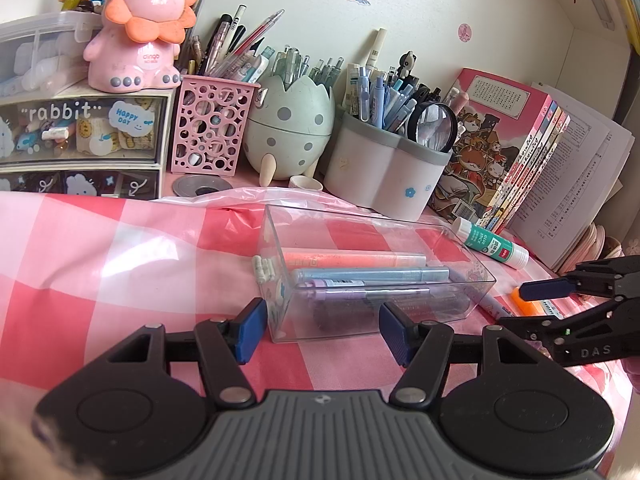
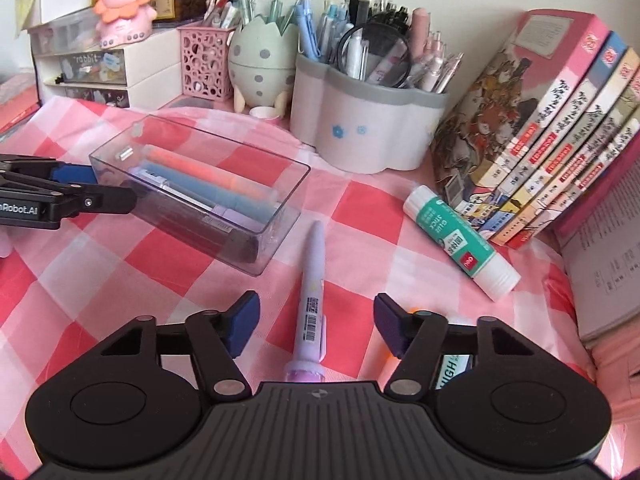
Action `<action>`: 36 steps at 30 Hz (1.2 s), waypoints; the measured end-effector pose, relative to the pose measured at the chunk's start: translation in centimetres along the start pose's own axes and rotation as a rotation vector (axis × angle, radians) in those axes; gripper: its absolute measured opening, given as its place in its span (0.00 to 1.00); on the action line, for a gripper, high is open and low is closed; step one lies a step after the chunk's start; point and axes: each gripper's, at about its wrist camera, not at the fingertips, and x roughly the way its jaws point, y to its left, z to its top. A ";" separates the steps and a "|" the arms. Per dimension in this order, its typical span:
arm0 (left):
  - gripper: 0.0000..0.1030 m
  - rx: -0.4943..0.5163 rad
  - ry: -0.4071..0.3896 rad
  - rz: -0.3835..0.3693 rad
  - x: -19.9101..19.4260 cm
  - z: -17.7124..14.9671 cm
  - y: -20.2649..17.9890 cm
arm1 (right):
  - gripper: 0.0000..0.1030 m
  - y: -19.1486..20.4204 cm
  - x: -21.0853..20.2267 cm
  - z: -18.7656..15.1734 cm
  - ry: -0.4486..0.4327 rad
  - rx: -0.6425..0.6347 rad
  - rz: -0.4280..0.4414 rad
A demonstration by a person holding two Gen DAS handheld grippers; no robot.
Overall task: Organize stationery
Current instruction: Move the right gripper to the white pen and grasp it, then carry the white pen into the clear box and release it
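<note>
A clear plastic box [image 1: 460, 236] [image 2: 296, 176] lies on the pink checked cloth with several markers in it: orange, blue, lilac and a dark one. My left gripper [image 1: 322, 328] [image 2: 110, 188] is shut on the box's short near end. A lilac pen [image 2: 312, 292] [image 1: 496, 306] lies on the cloth just right of the box. My right gripper [image 2: 316, 312] [image 1: 516, 306] hangs low over it, open, a finger on each side and neither pad touching. An orange highlighter [image 1: 528, 304] [image 2: 452, 372] lies partly under the right finger. A green and white glue stick [image 2: 460, 240] [image 1: 492, 246] lies further right.
Along the wall stand a grey and white pen holder [image 2: 360, 136], an egg-shaped holder [image 2: 256, 64], a pink mesh cup [image 2: 204, 64] and a drawer unit [image 1: 80, 136] with a pink lion figure [image 1: 140, 28] on it. Books [image 2: 560, 140] lean at the right. A plastic bag [image 1: 248, 196] lies behind the box.
</note>
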 end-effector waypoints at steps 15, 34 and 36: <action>0.34 0.000 0.000 0.000 0.0 0.0 0.0 | 0.15 -0.7 1.0 0.6 0.062 0.006 0.104; 0.34 0.000 0.000 0.000 0.0 0.0 0.0 | 0.14 -0.8 -1.4 2.2 0.015 -0.087 0.080; 0.35 0.000 0.000 0.000 0.0 0.0 0.0 | 0.14 -0.8 -1.8 2.7 0.000 -0.102 0.069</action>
